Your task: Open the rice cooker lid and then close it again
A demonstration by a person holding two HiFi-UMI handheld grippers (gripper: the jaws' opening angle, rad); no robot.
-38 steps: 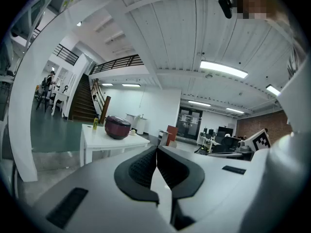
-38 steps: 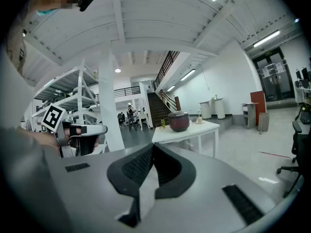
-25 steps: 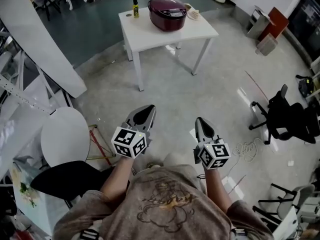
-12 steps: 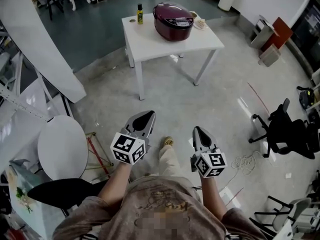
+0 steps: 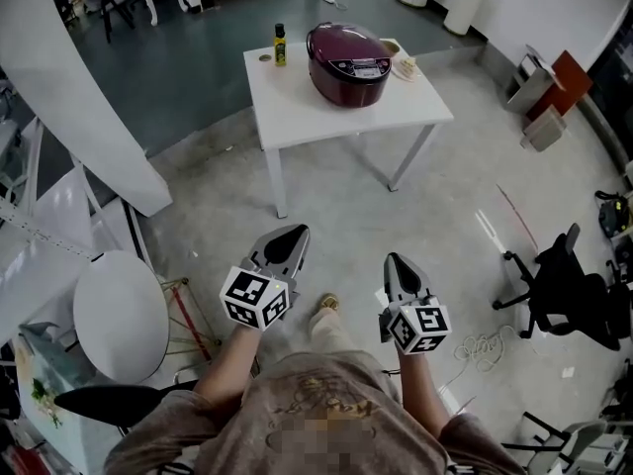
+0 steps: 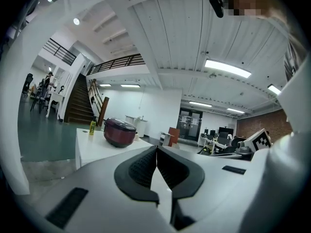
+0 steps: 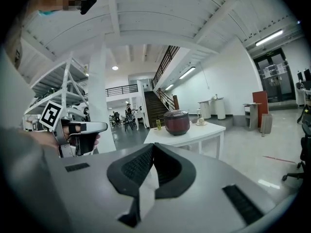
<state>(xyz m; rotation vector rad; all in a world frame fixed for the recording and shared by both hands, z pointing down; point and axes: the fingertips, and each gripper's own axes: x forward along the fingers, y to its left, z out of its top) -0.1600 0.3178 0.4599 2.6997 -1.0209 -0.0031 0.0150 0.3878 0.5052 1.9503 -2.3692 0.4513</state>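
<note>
The left gripper points forward, jaws pressed together with nothing between them. Beside it, a little apart, the right gripper has its jaws closed and empty too. Both forearms reach out from the torso.

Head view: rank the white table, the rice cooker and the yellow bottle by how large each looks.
1. white table
2. rice cooker
3. yellow bottle
The cooker and the bottle both stand on the table, at much the same distance from the camera, so nearness does not unsettle this order.
</note>
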